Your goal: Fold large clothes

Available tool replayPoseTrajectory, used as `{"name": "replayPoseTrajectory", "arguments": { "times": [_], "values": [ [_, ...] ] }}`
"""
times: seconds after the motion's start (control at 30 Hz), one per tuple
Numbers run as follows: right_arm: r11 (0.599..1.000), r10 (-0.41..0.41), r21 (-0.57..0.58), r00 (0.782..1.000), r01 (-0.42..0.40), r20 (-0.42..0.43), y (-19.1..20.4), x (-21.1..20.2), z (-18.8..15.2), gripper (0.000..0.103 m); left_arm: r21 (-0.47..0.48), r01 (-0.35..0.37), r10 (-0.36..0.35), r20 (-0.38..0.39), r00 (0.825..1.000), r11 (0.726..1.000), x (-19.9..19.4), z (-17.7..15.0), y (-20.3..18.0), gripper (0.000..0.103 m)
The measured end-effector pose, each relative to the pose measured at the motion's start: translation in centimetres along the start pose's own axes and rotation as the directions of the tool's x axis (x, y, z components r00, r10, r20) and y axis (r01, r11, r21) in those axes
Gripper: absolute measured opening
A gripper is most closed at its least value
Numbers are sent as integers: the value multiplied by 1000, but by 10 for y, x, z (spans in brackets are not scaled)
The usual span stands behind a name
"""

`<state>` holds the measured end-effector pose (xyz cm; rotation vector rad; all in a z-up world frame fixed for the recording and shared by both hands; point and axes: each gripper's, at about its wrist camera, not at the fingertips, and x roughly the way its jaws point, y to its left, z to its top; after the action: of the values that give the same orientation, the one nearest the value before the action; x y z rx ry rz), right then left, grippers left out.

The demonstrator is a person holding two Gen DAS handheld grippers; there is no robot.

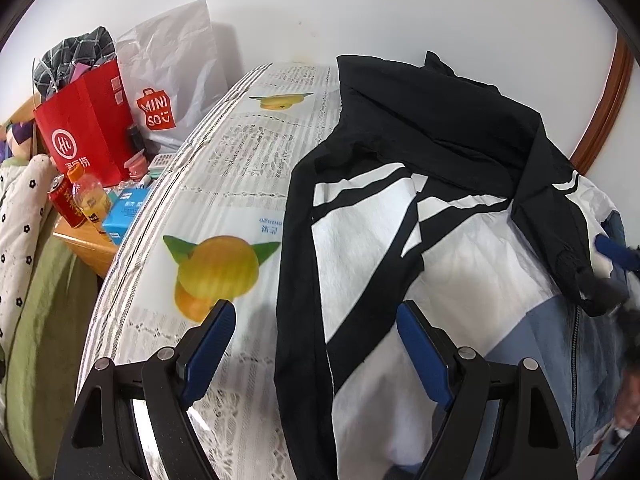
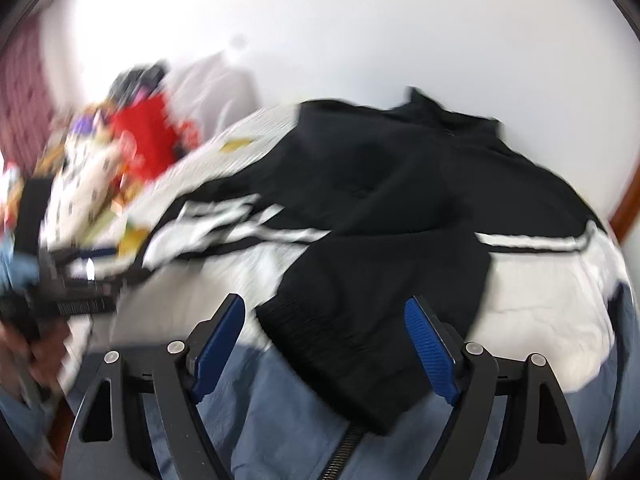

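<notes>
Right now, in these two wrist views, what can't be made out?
- Right wrist view: motion blur smears the clutter on the left; nothing there is identifiable.
- Left wrist view: the jacket runs off the right and bottom edges, so its hem is cut off.
- Left wrist view: the right gripper is a blurred sliver at the edge; jaws unreadable.

table (image 1: 224, 208) under fruit-print cloth (image 1: 208, 360); black-white-blue jacket (image 1: 400, 240) lies spread on it.

Left gripper (image 1: 316, 344): jaws spread wide, holding nothing, above the jacket's left edge.
Jacket (image 1: 400, 240): black, white and blue, spread on the surface.
Surface (image 1: 224, 168): fruit-print cloth.
Red bag (image 1: 86, 128): far left, beside bottles.
</notes>
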<state>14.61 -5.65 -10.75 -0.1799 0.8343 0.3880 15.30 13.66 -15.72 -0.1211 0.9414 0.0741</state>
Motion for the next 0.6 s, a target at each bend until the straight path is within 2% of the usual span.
{"name": "replayPoseTrajectory", "arguments": {
  "times": [0.07,0.17,0.2,0.23,0.27,0.3,0.4,0.6],
  "values": [
    [996,-45,-76,999,43,-26,14,13,-8,81,4,-7,7,-2,1000,1000,-2,-1,-2,81],
    [982,-153,-122,986,145,-59,17,34,-15,79,12,-13,13,-5,1000,1000,-3,0,-5,81],
    [975,-192,-130,979,182,-66,15,39,-17,69,14,-17,17,-5,1000,1000,-3,2,-5,81],
    [968,-225,-128,971,214,-76,11,44,-15,50,15,-23,23,-3,1000,1000,-3,4,-6,81],
    [971,-222,-114,972,212,-81,4,46,-12,39,16,-26,26,-3,1000,1000,-3,5,-7,81],
    [977,-200,-93,976,192,-87,-1,47,-8,18,18,-31,31,-1,1000,999,-3,7,-8,81],
    [990,-142,18,988,143,-66,-32,34,12,13,28,-59,59,3,998,998,0,13,-12,81],
    [962,-185,208,982,175,29,-113,-5,51,11,38,-78,78,11,997,996,8,26,-21,81]
  ]
}}
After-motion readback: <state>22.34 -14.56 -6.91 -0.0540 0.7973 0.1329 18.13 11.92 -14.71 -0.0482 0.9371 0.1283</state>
